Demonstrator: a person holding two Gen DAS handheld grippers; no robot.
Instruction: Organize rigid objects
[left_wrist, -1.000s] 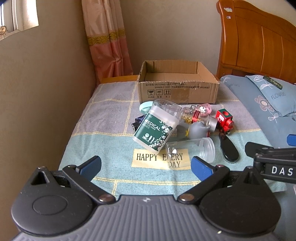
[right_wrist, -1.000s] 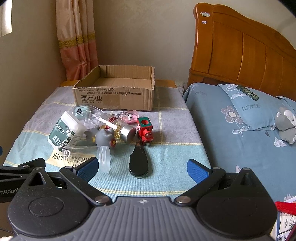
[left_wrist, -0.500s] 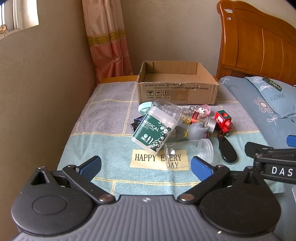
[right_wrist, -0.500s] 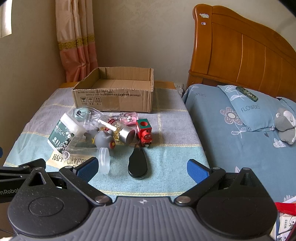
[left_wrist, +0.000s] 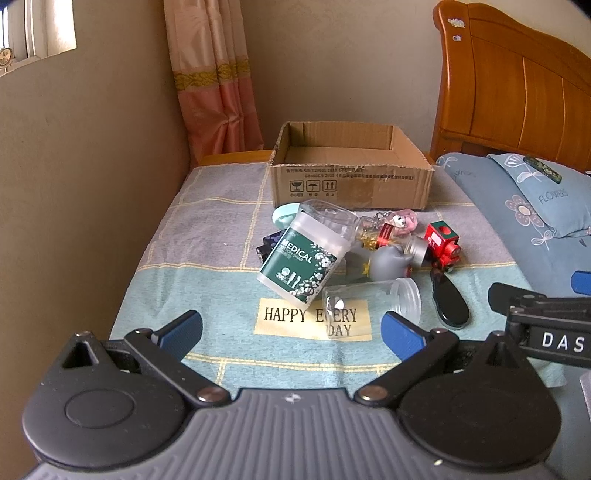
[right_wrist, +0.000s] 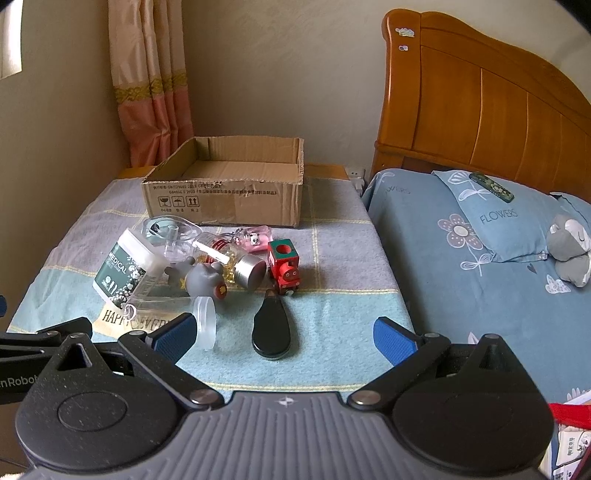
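Observation:
An empty cardboard box (left_wrist: 351, 173) (right_wrist: 225, 192) stands at the back of a cloth-covered table. In front of it lies a pile: a green MEDICAL swab tub (left_wrist: 303, 254) (right_wrist: 122, 269), a clear jar on its side (left_wrist: 373, 299) (right_wrist: 177, 306), a grey toy figure (left_wrist: 388, 258) (right_wrist: 203, 277), a red toy train (left_wrist: 443, 243) (right_wrist: 284, 266), a flat black oval object (left_wrist: 450, 306) (right_wrist: 271, 330). My left gripper (left_wrist: 291, 334) is open and empty, short of the pile. My right gripper (right_wrist: 284, 338) is open and empty, near the black object.
A bed with blue floral bedding (right_wrist: 480, 258) and a wooden headboard (right_wrist: 480, 107) lies to the right. A wall (left_wrist: 74, 184) and curtain (left_wrist: 218, 92) border the table on the left. A grey plush toy (right_wrist: 569, 247) lies on the bed.
Both grippers have drawn back slightly from the pile and risen a little. Nothing on the table has moved.

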